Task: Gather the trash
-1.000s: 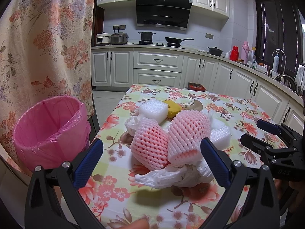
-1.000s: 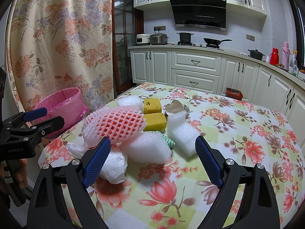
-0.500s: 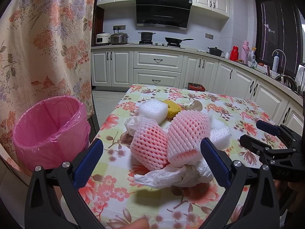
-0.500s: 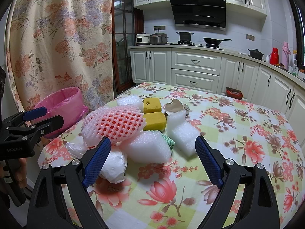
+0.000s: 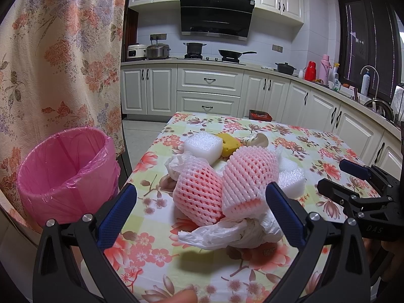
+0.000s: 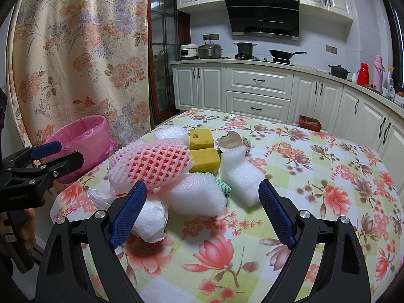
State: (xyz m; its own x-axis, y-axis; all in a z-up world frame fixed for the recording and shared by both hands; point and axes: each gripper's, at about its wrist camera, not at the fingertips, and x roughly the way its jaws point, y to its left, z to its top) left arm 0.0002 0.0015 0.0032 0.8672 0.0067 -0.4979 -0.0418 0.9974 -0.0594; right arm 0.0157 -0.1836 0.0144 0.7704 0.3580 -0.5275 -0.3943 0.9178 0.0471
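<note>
Two tongs, both spread wide and holding nothing: left tongs [image 5: 200, 212] low at the near edge of the desk [image 5: 318, 141], facing the trash pile; right tongs [image 6: 202, 210] likewise at the near edge, seen from the other side.

Heaped near the desk's left edge:
- two pink foam nets [image 5: 219, 186] side by side, leaning on each other, resting on a crumpled white plastic bag [image 5: 227, 232]
- white foam blocks: one [image 5: 203, 146] at the far side of the pile, one [image 6: 197, 194] touching the nets, one [image 6: 240, 174] tilted at the right of the heap
- two yellow sponges [image 6: 202, 151], one behind the other, just beyond the nets
- a green-striped cloth [image 6: 222, 186], mostly hidden between two foam blocks
- a broken eggshell [image 6: 231, 141] just beside the far sponge

Off the desk, beside its left edge: a bin with a pink liner [image 5: 63, 166], standing upright before a flowered curtain [image 5: 58, 50].
</note>
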